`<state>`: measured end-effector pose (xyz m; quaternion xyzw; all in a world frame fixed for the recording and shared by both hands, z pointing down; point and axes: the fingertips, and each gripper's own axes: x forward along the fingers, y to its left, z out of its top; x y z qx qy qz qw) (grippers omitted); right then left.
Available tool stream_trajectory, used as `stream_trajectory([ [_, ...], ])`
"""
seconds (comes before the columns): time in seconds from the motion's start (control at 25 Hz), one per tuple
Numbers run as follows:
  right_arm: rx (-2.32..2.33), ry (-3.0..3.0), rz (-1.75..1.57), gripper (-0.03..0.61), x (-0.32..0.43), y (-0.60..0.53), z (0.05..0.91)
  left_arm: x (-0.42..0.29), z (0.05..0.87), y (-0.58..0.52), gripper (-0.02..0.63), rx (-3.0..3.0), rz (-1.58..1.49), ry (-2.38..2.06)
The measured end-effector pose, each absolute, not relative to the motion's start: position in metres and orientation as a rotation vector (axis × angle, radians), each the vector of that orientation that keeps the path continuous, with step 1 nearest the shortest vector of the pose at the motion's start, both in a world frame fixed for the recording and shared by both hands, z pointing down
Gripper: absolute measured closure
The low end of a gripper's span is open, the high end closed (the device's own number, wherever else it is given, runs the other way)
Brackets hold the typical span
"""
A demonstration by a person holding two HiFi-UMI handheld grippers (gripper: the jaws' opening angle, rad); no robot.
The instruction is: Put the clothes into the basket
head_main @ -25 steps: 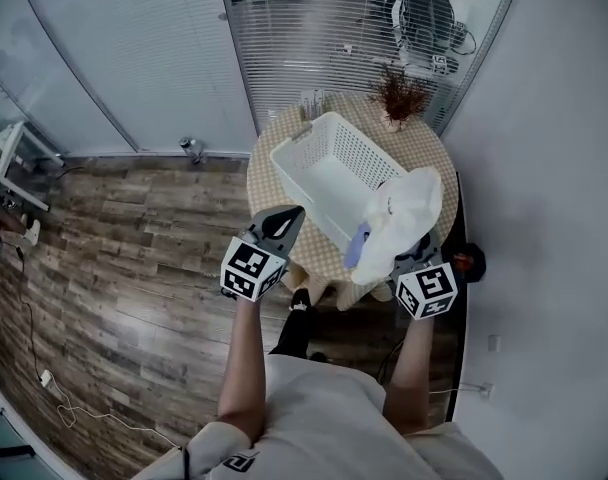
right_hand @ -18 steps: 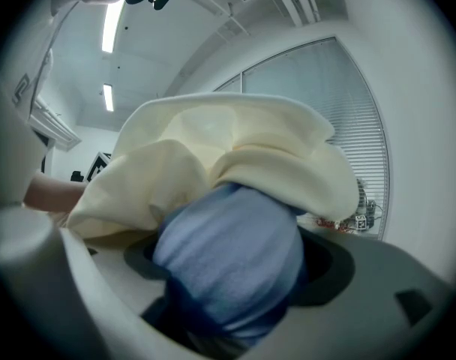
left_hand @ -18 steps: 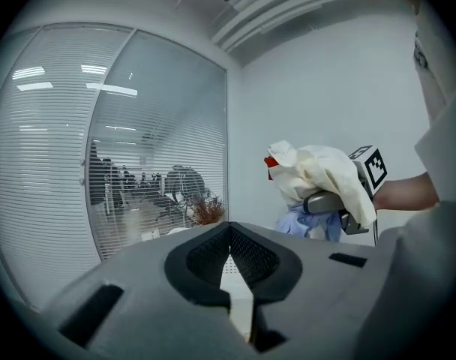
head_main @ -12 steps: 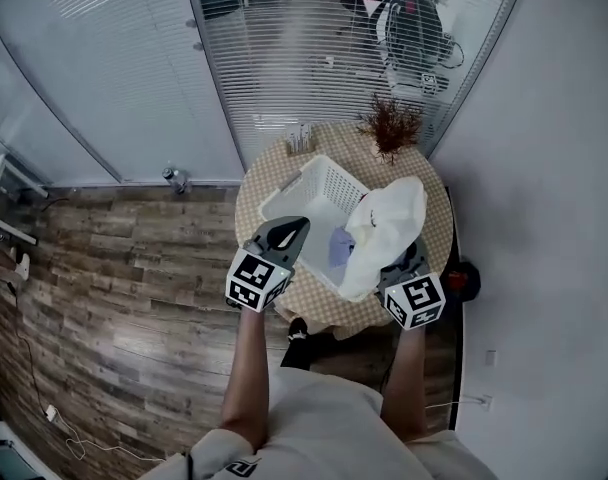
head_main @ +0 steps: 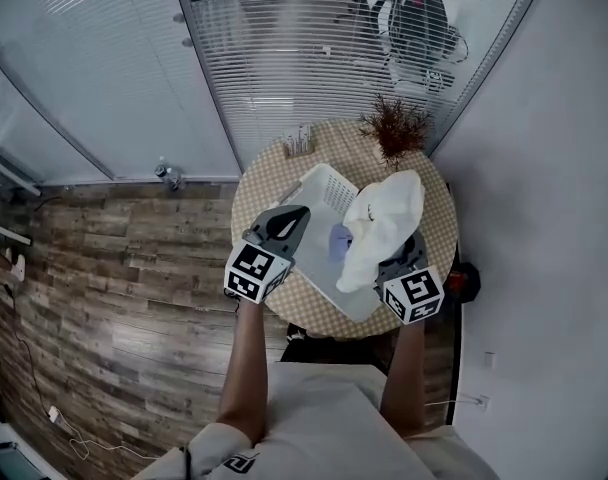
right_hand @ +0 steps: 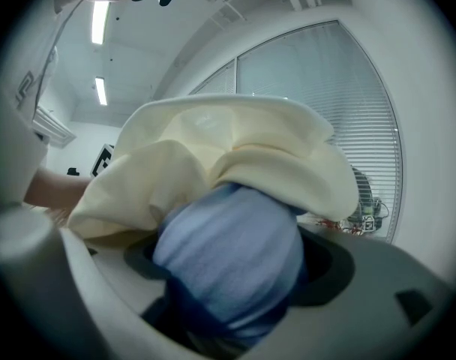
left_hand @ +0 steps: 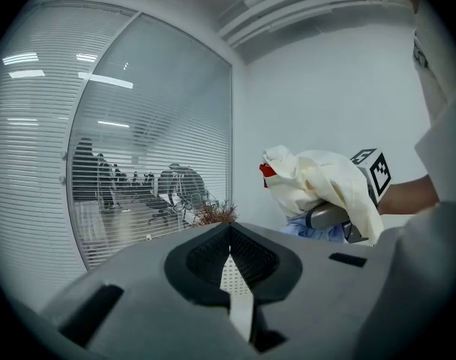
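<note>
Above the round checked tabletop (head_main: 436,230), the right hand-held gripper (head_main: 394,258) is clamped on a bundle of clothes: a cream garment (head_main: 388,214) draped over a light-blue one (head_main: 339,243). The bundle hangs over the white mesh basket (head_main: 318,190). The left hand-held gripper (head_main: 295,216), with its jaws together and empty, hovers at the basket's left rim.

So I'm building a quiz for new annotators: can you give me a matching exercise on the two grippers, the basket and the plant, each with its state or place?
1 left gripper
2 right gripper
3 basket
4 dried plant

A jaws clamped on cream and blue clothes
B far edge of the round table
C jaws together, holding nothing
D white, latticed, mid-table

Pairs: 1-C, 2-A, 3-D, 4-B
</note>
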<state>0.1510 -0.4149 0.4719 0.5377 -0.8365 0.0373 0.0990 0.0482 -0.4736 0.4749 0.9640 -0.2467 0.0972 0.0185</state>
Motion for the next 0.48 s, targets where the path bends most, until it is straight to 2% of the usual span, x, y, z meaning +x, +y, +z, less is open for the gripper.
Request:
stream_trajectory([
  [0.48, 1.212, -2.515, 0.324, 0.164, 0.139, -0.444, 0.518, 0.051, 0.473, -0.49, 0.6, 2.893, 0.277, -1.049],
])
